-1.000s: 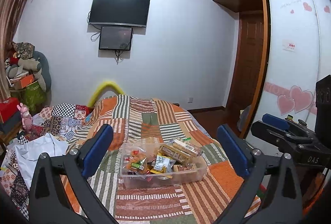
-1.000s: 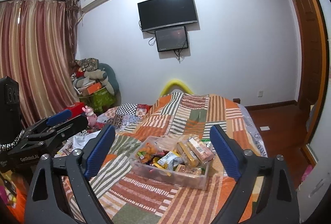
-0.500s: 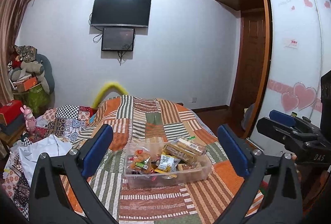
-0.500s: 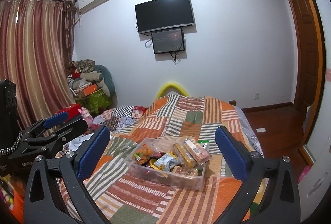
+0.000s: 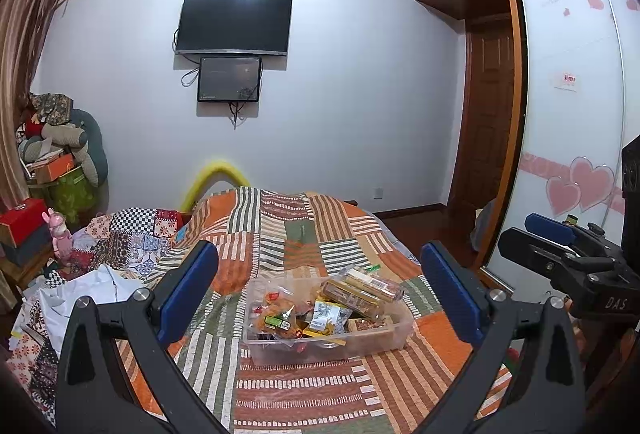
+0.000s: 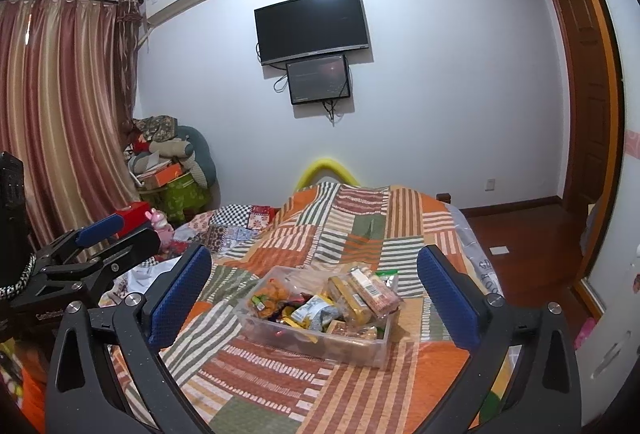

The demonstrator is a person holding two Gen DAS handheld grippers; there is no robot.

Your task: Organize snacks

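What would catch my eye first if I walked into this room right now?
Probably the clear plastic bin heaped with snack packets, sitting on the orange, green and striped patchwork quilt on the bed. Framing it, the left gripper and right gripper hover wide open with blue pads, holding nothing. On the far wall hangs a dark television.

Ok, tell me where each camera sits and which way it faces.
Left wrist: on the left gripper, facing the snack bin on the bed; its own open fingers frame the view, right gripper at the right edge.
Right wrist: on the right gripper, facing the same bin from further right; own open fingers, left gripper at the left edge.
Shared: bin, bed, TV.
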